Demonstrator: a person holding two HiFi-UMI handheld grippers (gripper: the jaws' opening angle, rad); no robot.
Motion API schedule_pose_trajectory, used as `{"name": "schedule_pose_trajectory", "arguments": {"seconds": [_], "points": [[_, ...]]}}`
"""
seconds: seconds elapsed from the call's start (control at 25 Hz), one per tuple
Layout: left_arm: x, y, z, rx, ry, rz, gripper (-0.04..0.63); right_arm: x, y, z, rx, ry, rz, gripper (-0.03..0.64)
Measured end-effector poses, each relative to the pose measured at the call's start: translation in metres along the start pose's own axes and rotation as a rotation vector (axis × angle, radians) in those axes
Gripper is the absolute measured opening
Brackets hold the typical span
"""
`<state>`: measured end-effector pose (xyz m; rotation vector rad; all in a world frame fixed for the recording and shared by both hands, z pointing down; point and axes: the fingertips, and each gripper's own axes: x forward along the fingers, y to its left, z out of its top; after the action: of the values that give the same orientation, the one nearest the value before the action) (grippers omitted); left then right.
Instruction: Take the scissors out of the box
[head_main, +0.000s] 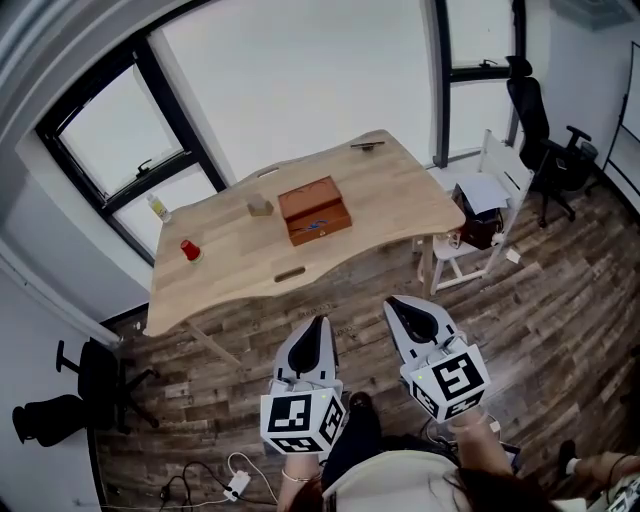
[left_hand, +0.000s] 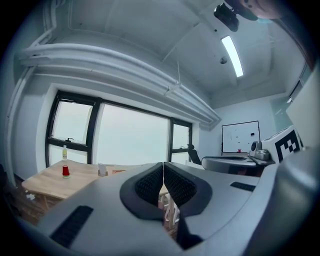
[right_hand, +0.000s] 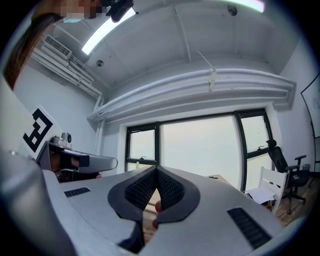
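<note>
In the head view, a wooden table (head_main: 225, 275) stands under the windows, well apart from the person. A brown box (head_main: 312, 198) sits near the middle of the table and looks open. Inside it lies a small bluish thing, seemingly the scissors (head_main: 318, 228), but it is too small to tell surely. A red cup (head_main: 190, 250) stands to the left of the box and a small block (head_main: 260, 207) is just beside the box. The left claw (head_main: 320, 325) and the right claw (head_main: 397, 305) hang over the floor, far from the table, side by side.

In the left gripper view, the two jaws are together with nothing between them. The table is at the lower left.

In the right gripper view, the jaws are also together and hold nothing. A white chair (right_hand: 265, 192) stands at the right.
</note>
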<state>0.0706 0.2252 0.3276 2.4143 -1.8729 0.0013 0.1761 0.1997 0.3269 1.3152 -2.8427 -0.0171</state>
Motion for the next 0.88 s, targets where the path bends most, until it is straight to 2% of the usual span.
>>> {"name": "schedule_pose_trajectory", "arguments": {"seconds": [0.36,0.88], "points": [[0.058,0.035,0.005,0.003,-0.001,-0.051,0.021,0.061,-0.018,-0.004,-0.004,0.007,-0.045,0.028],[0.115,0.114,0.013,-0.012,-0.010,-0.067,0.021,0.163,-0.020,-0.002,-0.015,0.009,-0.050,0.028]]}}
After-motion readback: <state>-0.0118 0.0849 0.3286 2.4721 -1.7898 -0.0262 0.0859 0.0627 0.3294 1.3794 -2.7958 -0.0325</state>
